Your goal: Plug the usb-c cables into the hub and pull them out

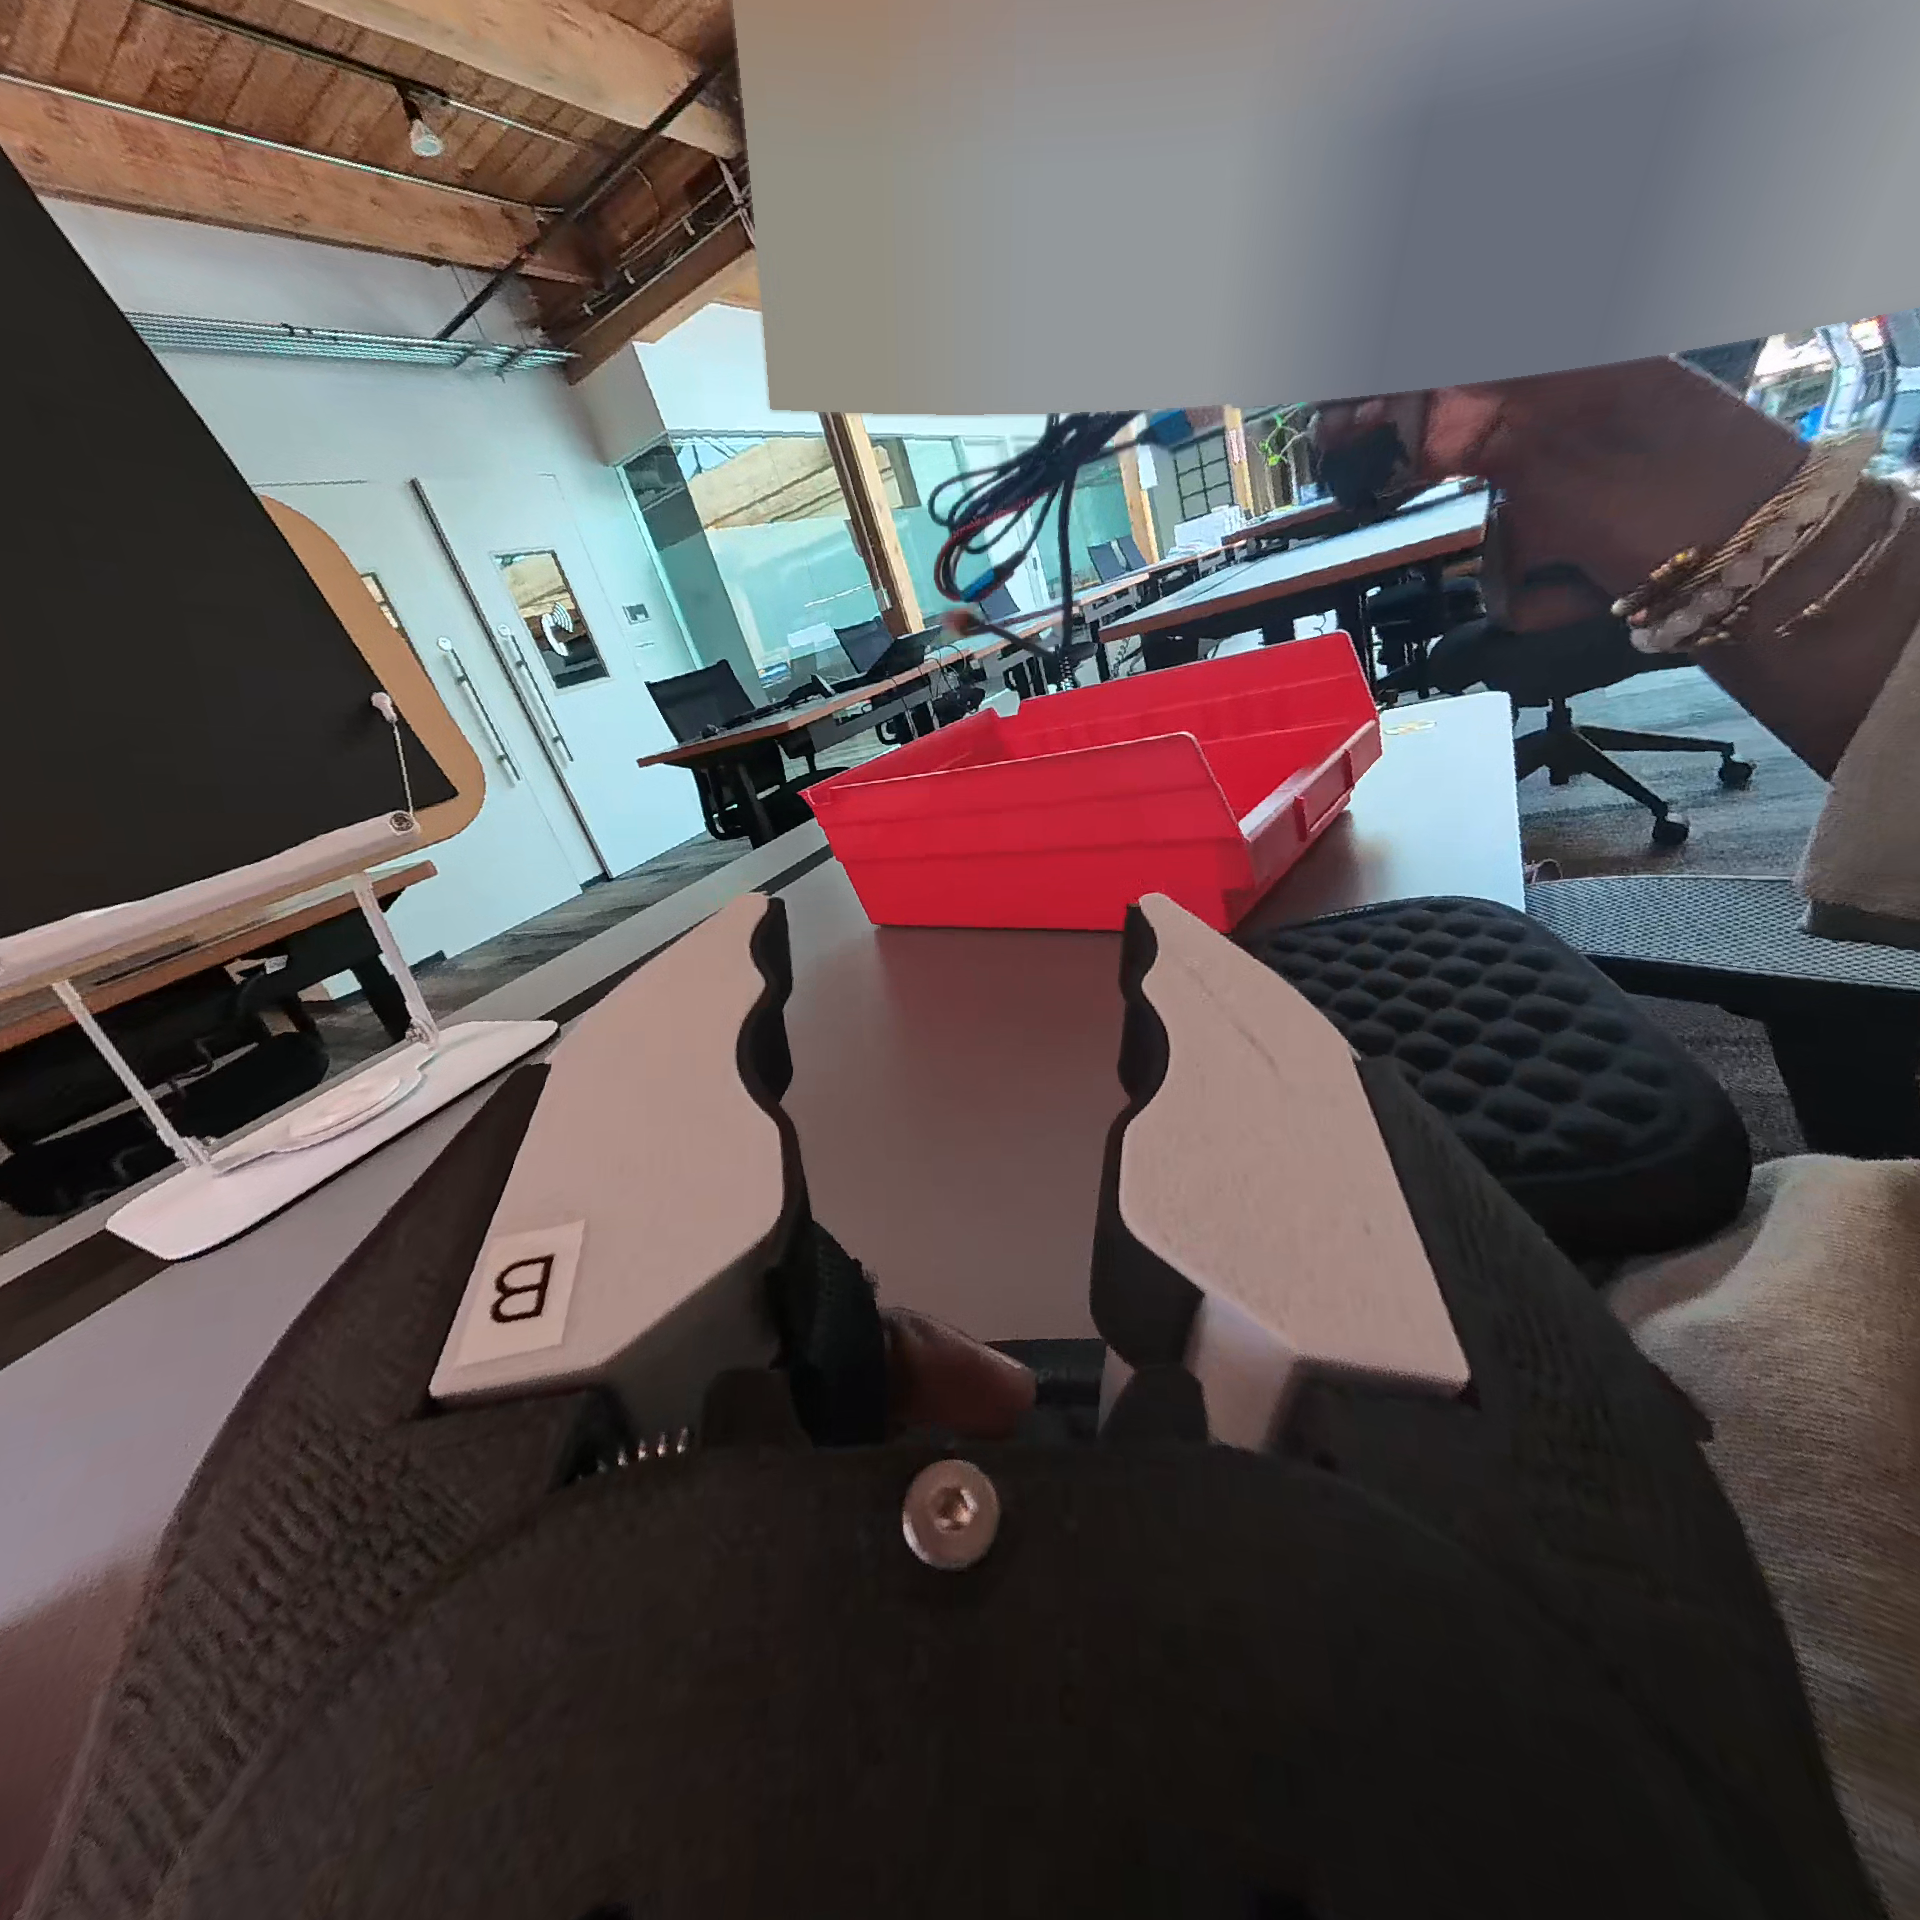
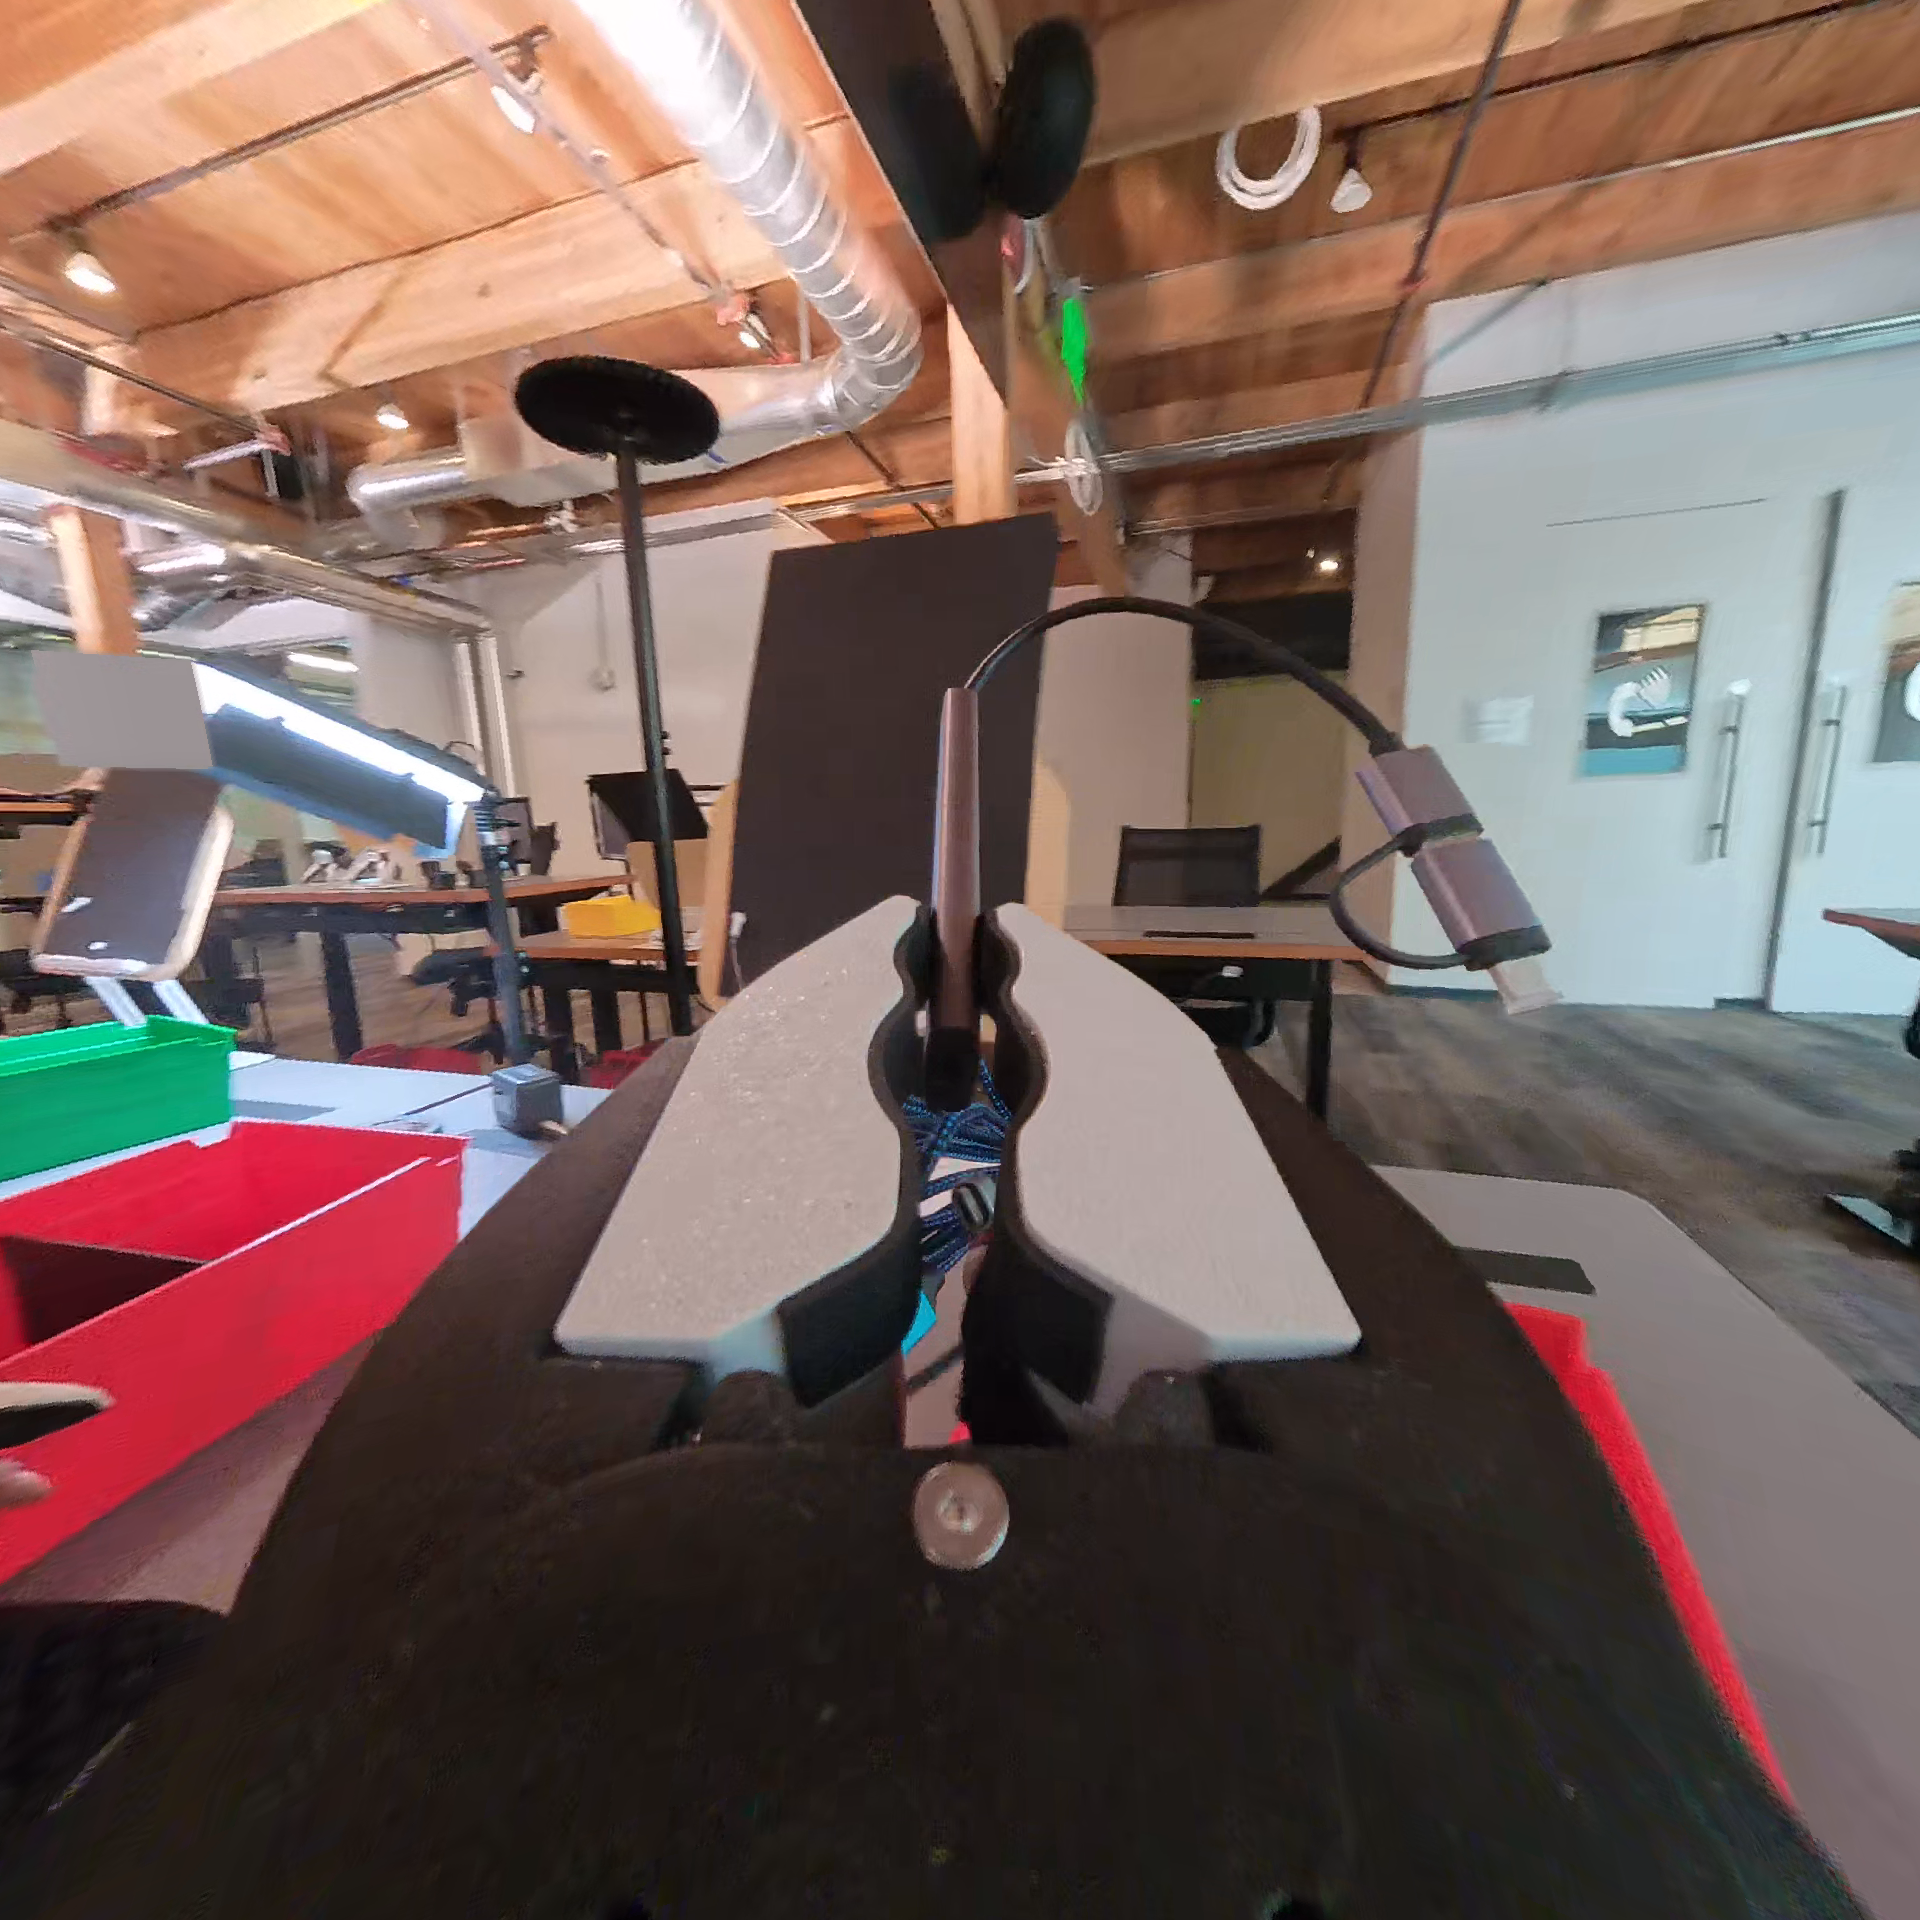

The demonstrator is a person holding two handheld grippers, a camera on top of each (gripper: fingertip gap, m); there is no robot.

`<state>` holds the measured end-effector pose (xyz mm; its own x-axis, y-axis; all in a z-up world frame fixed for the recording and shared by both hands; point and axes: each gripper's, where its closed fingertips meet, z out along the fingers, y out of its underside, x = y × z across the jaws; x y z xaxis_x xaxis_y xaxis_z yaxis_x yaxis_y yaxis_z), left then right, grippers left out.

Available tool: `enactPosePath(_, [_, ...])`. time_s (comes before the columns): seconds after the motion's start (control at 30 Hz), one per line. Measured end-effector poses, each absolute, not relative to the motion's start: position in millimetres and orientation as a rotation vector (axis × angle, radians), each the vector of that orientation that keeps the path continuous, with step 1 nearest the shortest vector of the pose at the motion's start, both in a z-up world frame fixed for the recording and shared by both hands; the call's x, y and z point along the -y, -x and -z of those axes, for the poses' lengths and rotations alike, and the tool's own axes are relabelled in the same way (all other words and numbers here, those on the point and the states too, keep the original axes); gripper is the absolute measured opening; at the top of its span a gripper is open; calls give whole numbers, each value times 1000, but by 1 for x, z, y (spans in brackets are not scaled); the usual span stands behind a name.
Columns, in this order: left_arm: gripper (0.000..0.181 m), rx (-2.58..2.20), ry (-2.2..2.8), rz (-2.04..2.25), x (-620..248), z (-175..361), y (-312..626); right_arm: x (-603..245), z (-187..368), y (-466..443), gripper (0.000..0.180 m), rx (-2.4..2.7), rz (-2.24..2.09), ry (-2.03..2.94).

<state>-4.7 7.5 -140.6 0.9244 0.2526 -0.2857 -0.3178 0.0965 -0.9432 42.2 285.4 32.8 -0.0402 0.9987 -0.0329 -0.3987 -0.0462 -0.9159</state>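
In the right wrist view my right gripper (image 2: 956, 916) is shut on a thin brown-grey hub (image 2: 956, 790), seen edge-on and held upright in the air. The hub's short black lead (image 2: 1195, 623) arcs right to a grey plug with an adapter (image 2: 1455, 868). Blue braided cables (image 2: 961, 1143) hang between the fingers below the hub. In the left wrist view my left gripper (image 1: 956, 925) is open and empty, low over the dark table (image 1: 935, 1091). There a bundle of black, red and blue cables (image 1: 997, 520) dangles above the red bin (image 1: 1091, 800), under the blurred right gripper (image 1: 1361, 468).
A black mesh cushion (image 1: 1475, 1049) lies right of the left gripper and a white monitor stand (image 1: 312, 1122) stands to its left. The red bin (image 2: 208, 1257) and a green bin (image 2: 104, 1081) sit at the left in the right wrist view. A person's arm with bracelets (image 1: 1745, 561) reaches in. Tip to tip, the grippers are about 35 cm apart.
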Motion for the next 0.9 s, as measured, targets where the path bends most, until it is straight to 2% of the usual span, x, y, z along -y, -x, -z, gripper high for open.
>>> enactPosePath(0.1, [59,-59,1413,-418,-8,141,4,-304,-8,-29,8,927,-1393,983])
enactPosePath(0.4, [52,-164,1512,-398,-18,156,-7,-344,115,9,8,1060,-1413,1447])
enactPosePath(0.6, [50,-133,1561,-344,-22,161,-3,-354,141,8,10,1096,-1384,1571])
enactPosePath(0.73, [59,-84,1547,-292,-20,158,2,-346,126,0,43,1126,-1447,1469])
enactPosePath(0.83, [61,-62,1518,-286,-17,154,5,-330,97,-13,63,1085,-1665,1343])
enactPosePath(0.9, [62,-57,1506,-286,-16,153,5,-315,72,-28,68,1062,-1859,1216])
